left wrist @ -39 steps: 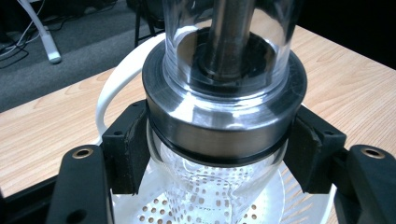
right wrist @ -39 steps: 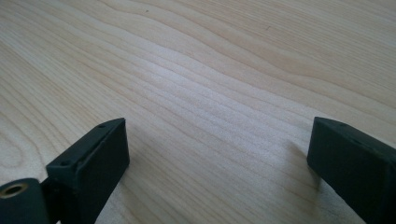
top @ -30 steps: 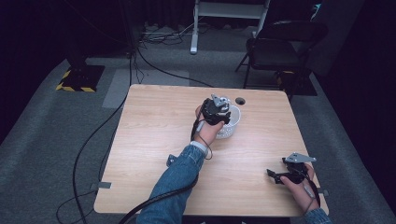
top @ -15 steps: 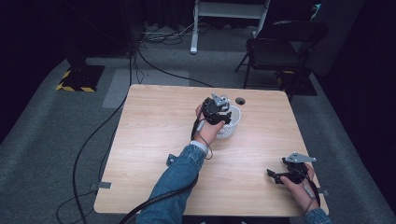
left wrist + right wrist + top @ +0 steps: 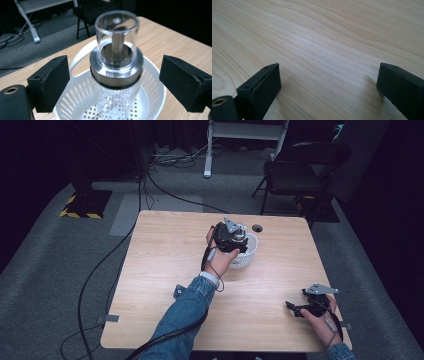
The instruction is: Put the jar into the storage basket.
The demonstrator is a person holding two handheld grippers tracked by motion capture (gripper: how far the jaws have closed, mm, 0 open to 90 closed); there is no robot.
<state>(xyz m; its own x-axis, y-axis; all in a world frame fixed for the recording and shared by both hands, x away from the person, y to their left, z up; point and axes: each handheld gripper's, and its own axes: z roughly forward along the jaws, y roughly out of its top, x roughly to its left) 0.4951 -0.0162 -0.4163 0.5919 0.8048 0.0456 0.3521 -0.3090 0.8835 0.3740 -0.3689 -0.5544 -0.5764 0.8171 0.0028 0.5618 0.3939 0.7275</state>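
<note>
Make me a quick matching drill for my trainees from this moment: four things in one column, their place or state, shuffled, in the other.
1. glass bottle
2. white strainer basket
3. left gripper
4. right gripper

A. over bare wood near the table's near right corner
B. jaws apart either side of the bottle, just opened
C. stands upright in the basket
D. sits on the table by the round hole

Pairs: 1-C, 2-D, 3-B, 4-A

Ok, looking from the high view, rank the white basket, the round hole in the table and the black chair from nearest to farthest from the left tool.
1. White basket: directly under the left tool, mid-table.
2. Round hole: just beyond the basket, near the table's far edge.
3. Black chair: on the floor past the table's far right corner.
</note>
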